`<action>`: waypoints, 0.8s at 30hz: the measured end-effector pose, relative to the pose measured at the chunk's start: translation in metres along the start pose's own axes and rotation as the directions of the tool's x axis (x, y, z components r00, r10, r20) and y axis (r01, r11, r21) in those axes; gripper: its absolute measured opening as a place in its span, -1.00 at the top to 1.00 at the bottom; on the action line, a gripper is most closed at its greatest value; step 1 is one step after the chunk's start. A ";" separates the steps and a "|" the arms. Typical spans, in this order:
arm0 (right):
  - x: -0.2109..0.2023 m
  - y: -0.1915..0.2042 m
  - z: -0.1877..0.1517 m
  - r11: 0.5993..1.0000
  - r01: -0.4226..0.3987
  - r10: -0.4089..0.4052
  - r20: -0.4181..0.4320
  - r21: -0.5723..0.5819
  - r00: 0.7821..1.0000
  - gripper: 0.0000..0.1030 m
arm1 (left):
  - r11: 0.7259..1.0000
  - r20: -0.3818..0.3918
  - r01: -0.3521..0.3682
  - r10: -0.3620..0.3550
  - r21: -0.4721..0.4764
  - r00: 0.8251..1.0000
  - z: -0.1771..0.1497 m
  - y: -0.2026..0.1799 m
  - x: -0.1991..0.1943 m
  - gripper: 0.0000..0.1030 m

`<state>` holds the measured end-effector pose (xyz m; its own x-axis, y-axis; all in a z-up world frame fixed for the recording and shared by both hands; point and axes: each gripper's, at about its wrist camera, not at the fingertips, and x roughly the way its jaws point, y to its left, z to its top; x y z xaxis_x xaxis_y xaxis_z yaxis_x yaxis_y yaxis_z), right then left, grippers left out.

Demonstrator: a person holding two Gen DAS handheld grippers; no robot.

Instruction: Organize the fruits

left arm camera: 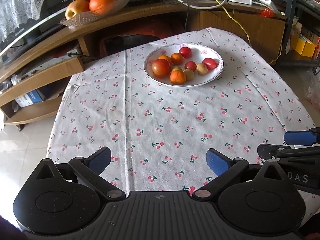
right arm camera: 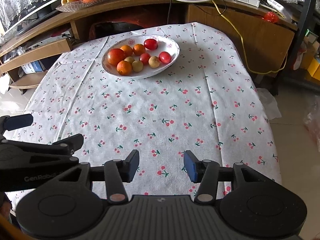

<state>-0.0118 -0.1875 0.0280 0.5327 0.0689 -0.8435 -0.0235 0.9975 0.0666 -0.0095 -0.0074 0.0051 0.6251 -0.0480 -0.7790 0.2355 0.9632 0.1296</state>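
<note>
A white bowl (left arm camera: pixel 217 74) (right arm camera: pixel 172 61) with a pink flower rim sits at the far side of the cherry-print tablecloth (left arm camera: pixel 160 120) (right arm camera: pixel 150 110). It holds a large tomato (left arm camera: pixel 161 68) (right arm camera: pixel 116 56), small oranges (left arm camera: pixel 177 77) (right arm camera: pixel 124 67), red cherry tomatoes (left arm camera: pixel 209 63) (right arm camera: pixel 165 57) and tan longans (left arm camera: pixel 202 69) (right arm camera: pixel 154 62). My left gripper (left arm camera: pixel 159 161) hangs open over the near cloth, nothing between its fingers. My right gripper (right arm camera: pixel 161 165) is open too, also empty, and its fingers (left arm camera: pixel 300 138) show at the left wrist view's right edge.
A glass dish (left arm camera: pixel 80 19) (right arm camera: pixel 80 5) of big oranges and an apple stands on the wooden TV cabinet (left arm camera: pixel 140 18) behind the table. Cables and a yellow cord (right arm camera: pixel 242 46) trail over the cabinet's right side. Tiled floor surrounds the table.
</note>
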 end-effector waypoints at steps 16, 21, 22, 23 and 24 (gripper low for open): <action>0.034 -0.006 0.007 0.999 0.018 -0.018 -0.019 0.028 1.000 0.04 | 1.000 -0.041 0.012 -0.013 -0.005 0.999 0.002 -0.001 0.019 -1.00; 0.033 -0.001 0.007 0.999 0.039 -0.039 -0.003 -0.005 0.999 0.04 | 1.000 -0.043 0.011 -0.011 -0.001 0.999 0.002 -0.002 0.021 -0.99; 0.032 -0.001 0.007 0.999 0.041 -0.041 -0.001 -0.008 0.999 0.04 | 1.000 -0.044 0.011 -0.011 -0.001 0.999 0.002 -0.002 0.022 -0.99; 0.032 -0.001 0.007 0.999 0.040 -0.040 0.000 -0.009 0.999 0.04 | 1.000 -0.044 0.010 -0.010 0.000 0.999 0.002 -0.002 0.022 -1.00; 0.032 -0.001 0.007 0.999 0.041 -0.041 0.000 -0.009 0.999 0.04 | 1.000 -0.044 0.009 -0.009 0.000 0.999 0.002 -0.002 0.022 -1.00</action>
<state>0.0112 -0.1863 0.0052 0.5335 0.0275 -0.8453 -0.0095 0.9996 0.0266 0.0051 -0.0108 -0.0111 0.5896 -0.0450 -0.8065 0.2409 0.9628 0.1223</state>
